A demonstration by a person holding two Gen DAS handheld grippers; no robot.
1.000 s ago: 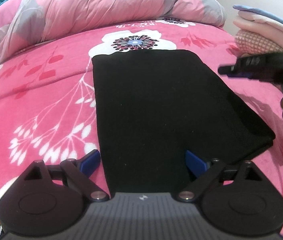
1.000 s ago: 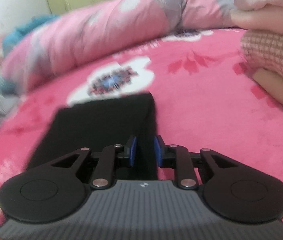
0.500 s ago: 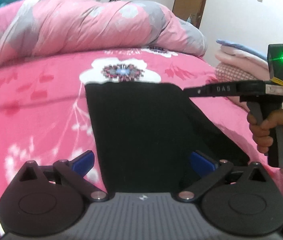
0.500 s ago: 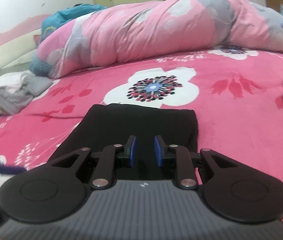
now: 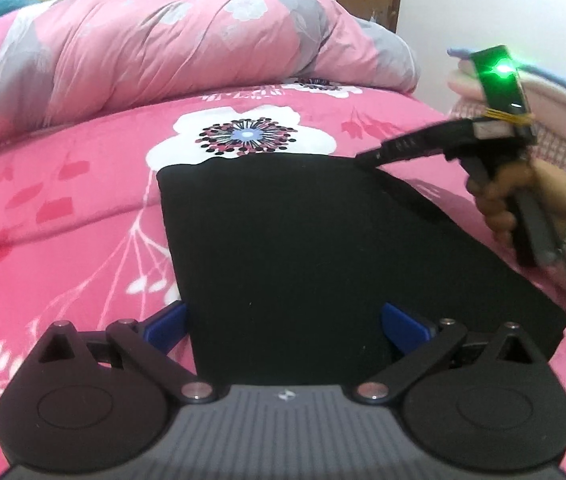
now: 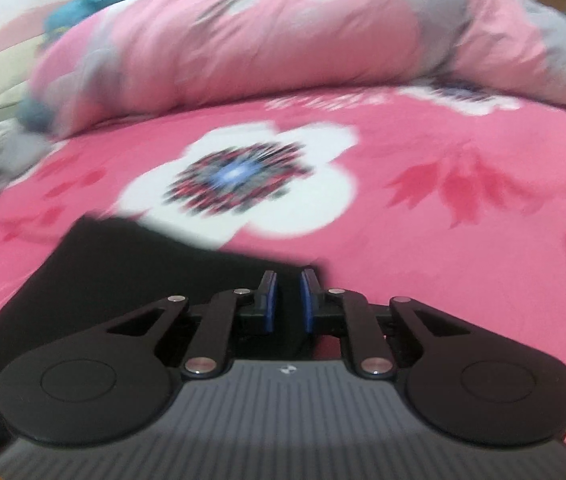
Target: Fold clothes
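black garment (image 5: 323,248) folded flat, smooth; left hand-held gripper (image 5: 285,322) spread wide; right hand-held gripper (image 6: 287,300) narrowly parted, empty.

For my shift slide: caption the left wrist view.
Open left gripper over folded black garment; right gripper at its far corner.

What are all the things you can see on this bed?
Black garment: one, black, folded flat on the blanket.
Blanket: one, pink with white flowers, covering the bed.
Quilt: one, pink and grey, bunched along the far side.
Folded clothes: a pile, pale pink and checked, far right.
Left hand-held gripper: black with blue pads, open, above the garment's near edge.
Right hand-held gripper: black with blue pads, narrow gap, at the garment's far right corner.
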